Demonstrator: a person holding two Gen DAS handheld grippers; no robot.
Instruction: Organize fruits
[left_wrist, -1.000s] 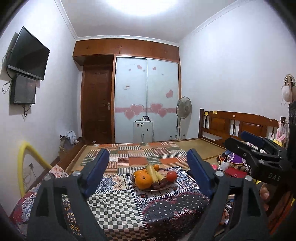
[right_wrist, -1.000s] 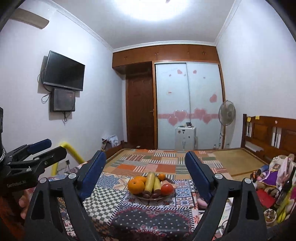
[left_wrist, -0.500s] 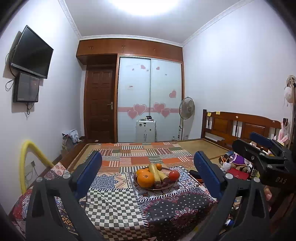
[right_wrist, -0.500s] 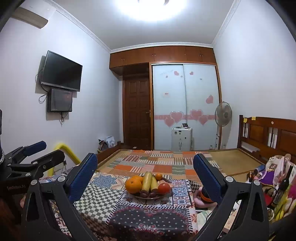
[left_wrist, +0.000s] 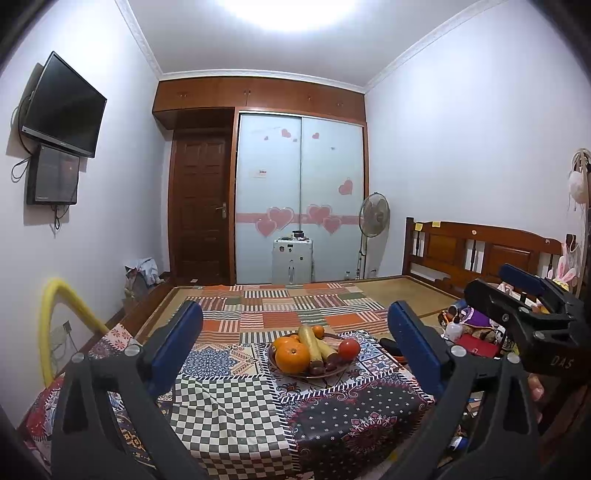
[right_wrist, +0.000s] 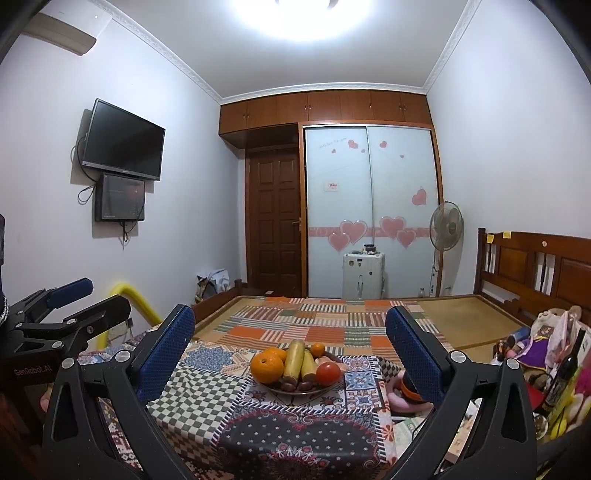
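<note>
A shallow plate (left_wrist: 308, 373) (right_wrist: 295, 390) stands on a small table under a patchwork cloth (left_wrist: 229, 406) (right_wrist: 207, 398). It holds a large orange (left_wrist: 291, 356) (right_wrist: 266, 367), pale yellow bananas (left_wrist: 312, 345) (right_wrist: 294, 360), a red round fruit (left_wrist: 349, 348) (right_wrist: 328, 373), a small orange (left_wrist: 317, 330) (right_wrist: 317, 349) and some dark small fruits. My left gripper (left_wrist: 294, 314) (right_wrist: 92, 299) is open and empty, well short of the plate. My right gripper (right_wrist: 290, 315) (left_wrist: 498, 288) is open and empty too, beside the left one and facing the same plate.
Behind the table lies a bed with a striped patchwork spread (left_wrist: 295, 306) and a wooden headboard (left_wrist: 480, 251). A yellow tube (left_wrist: 55, 314) arches at the left. Toys, bags and a dark bottle (right_wrist: 565, 369) crowd the floor to the right of the table.
Both grippers' jaws have spread wider than a second ago. Neither hand has visibly shifted, and the fruit lies as before.
</note>
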